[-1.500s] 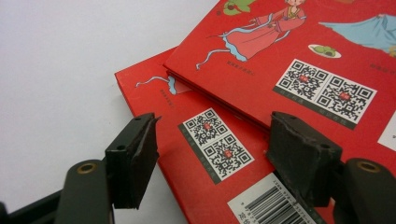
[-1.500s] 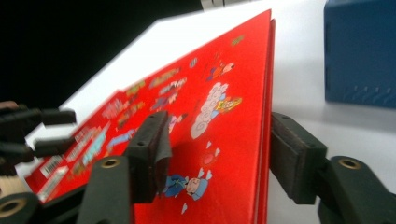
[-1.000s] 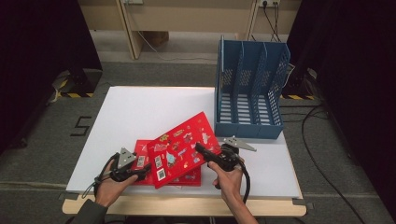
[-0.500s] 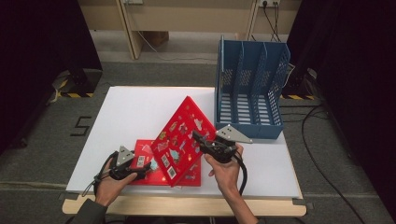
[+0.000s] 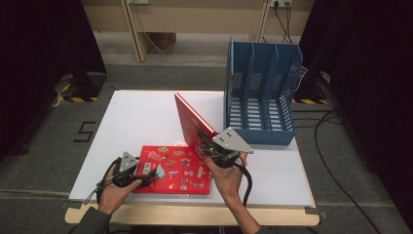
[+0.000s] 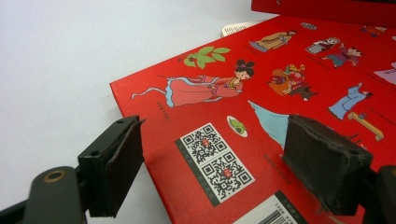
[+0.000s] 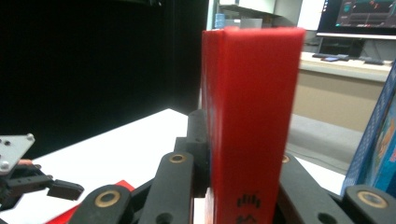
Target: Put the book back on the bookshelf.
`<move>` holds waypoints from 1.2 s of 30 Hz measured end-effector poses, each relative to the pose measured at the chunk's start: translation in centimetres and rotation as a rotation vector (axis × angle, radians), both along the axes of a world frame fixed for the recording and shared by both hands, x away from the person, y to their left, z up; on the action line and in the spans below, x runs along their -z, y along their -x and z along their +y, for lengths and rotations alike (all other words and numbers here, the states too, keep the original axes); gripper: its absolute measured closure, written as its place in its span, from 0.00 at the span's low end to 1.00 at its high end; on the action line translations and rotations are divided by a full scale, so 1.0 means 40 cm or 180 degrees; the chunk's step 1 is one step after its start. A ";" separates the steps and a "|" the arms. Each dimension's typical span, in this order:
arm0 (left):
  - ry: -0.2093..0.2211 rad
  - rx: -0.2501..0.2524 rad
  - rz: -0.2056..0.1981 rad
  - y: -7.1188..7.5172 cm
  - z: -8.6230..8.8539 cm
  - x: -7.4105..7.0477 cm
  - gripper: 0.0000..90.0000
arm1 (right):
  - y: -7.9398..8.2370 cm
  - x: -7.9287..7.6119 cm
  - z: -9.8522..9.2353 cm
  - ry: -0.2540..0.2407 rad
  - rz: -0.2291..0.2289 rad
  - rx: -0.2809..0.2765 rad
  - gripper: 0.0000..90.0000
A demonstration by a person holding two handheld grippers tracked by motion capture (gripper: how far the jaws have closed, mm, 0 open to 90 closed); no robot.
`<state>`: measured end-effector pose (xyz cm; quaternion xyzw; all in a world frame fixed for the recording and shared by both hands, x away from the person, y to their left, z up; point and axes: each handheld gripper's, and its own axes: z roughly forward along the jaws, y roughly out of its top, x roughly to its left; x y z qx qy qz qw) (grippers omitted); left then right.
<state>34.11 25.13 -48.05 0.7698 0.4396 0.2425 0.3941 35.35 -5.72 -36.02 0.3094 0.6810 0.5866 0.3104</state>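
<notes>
Red covers mark both books on the white table (image 5: 141,122). The right hand (image 5: 228,176) reaches in from the near edge, its wrist raised, and the right gripper (image 5: 207,146) is clenched on the near lower end of the upright red book (image 5: 192,124), whose jaws have just been closing on it. That book stands tilted on edge near the table's middle, just left of the blue file rack (image 5: 260,92), whose three slotted compartments hold nothing that I can see. In the right gripper view its plain red spine (image 7: 250,116) rises between the black jaws. The left hand (image 5: 114,190) rests low at the near left. The left gripper (image 5: 148,174) has released its jaws, which straddle the near left corner of the flat red book (image 5: 175,168); its cover shows cartoon figures, a QR code (image 6: 215,161) and a barcode.
</notes>
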 end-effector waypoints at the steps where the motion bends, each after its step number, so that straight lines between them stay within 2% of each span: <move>1: -0.0001 0.0003 0.0002 0.000 0.000 0.000 0.21 | 0.003 0.000 0.005 0.0033 -0.0038 0.0030 0.88; 3: -0.0004 0.0009 0.0004 -0.002 0.000 0.002 0.21 | 0.004 0.001 0.009 -0.0014 -0.0015 0.0063 0.88; 6: -0.0015 0.0033 0.0012 -0.001 -0.002 0.001 0.21 | 0.001 0.003 0.012 -0.0196 0.0084 0.0150 0.88; 8: -0.0016 0.0029 0.0011 -0.002 -0.001 0.001 0.21 | -0.001 0.012 0.010 -0.0251 0.0025 0.0236 0.88; 11: -0.0011 0.0018 0.0006 -0.003 0.002 0.002 0.21 | 0.004 0.017 0.010 -0.0362 0.0048 0.0285 0.87; 14: -0.0017 -0.0003 0.0017 -0.004 0.009 0.000 0.21 | 0.011 0.024 0.017 -0.0263 -0.0088 0.0357 0.87; 18: -0.0006 -0.0039 0.0021 -0.004 0.021 0.001 0.21 | 0.012 0.028 0.013 -0.0297 -0.0104 0.0384 0.86; 19: 0.0011 -0.0053 0.0020 -0.004 0.023 0.000 0.21 | 0.012 0.031 0.010 -0.0338 -0.0058 0.0374 0.85; 23: 0.0002 -0.0072 0.0036 -0.005 0.030 0.000 0.21 | 0.012 0.054 0.003 -0.0341 0.0038 0.0374 0.84; 24: 0.0000 -0.0074 0.0037 -0.005 0.030 0.000 0.21 | 0.012 0.057 0.000 -0.0297 0.0002 0.0370 0.84; 32: 0.0008 -0.0070 0.0034 -0.005 0.030 0.001 0.21 | 0.014 0.091 -0.003 -0.0249 0.0011 0.0426 0.84; 36: 0.0014 -0.0068 0.0036 -0.005 0.031 0.001 0.21 | 0.009 0.115 0.004 -0.0285 0.0108 0.0400 0.84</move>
